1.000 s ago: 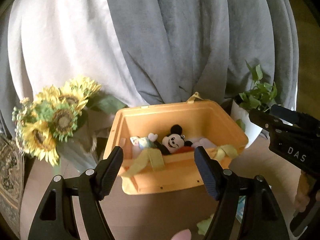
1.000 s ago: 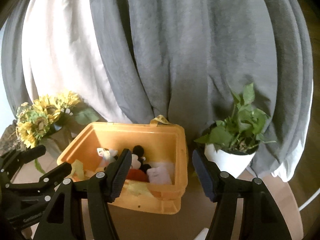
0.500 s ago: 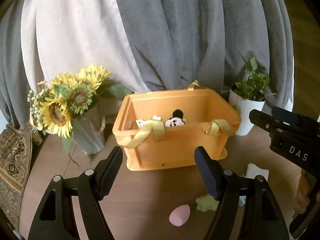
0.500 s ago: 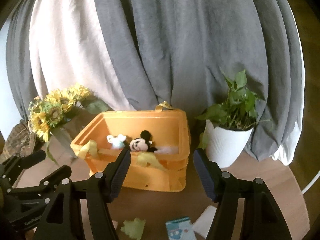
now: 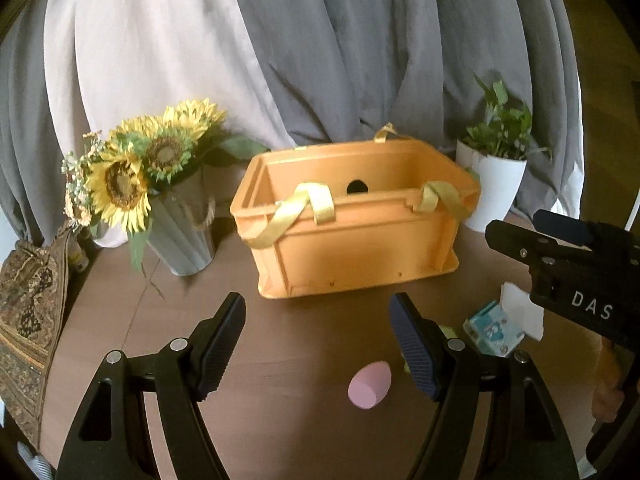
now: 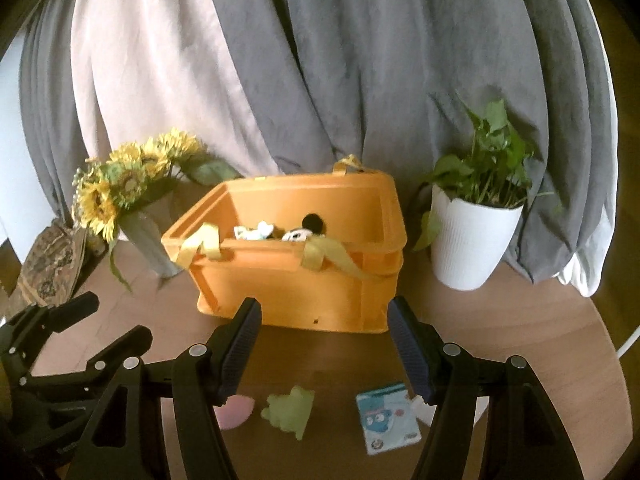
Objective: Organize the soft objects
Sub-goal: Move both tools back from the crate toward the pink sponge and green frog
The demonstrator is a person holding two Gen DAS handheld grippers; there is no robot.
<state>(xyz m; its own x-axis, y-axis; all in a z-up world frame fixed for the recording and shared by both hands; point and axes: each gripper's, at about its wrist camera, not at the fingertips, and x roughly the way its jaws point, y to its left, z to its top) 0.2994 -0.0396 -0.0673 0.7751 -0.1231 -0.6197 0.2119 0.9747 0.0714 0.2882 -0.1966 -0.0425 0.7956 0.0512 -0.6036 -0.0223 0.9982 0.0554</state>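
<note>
Partly done, judging by the mouse plush [image 6: 301, 233] and a pale toy [image 6: 253, 232] already inside the orange crate [image 6: 296, 276] beyond the jaws; still out: pink sponge [image 5: 369, 385] between the spread, empty left gripper [image 5: 318, 354] jaws, green piece [image 6: 289, 409] and blue packet [image 6: 387, 416] between the equally released right gripper [image 6: 324, 348] jaws.

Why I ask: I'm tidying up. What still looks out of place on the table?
A pink egg-shaped sponge, a pale green soft piece and a small blue printed packet lie loose before the orange plastic crate, not inside it.

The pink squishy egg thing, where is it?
The pink sponge lies on the table in front of the orange crate, between the left gripper fingers, in the left view.
</note>
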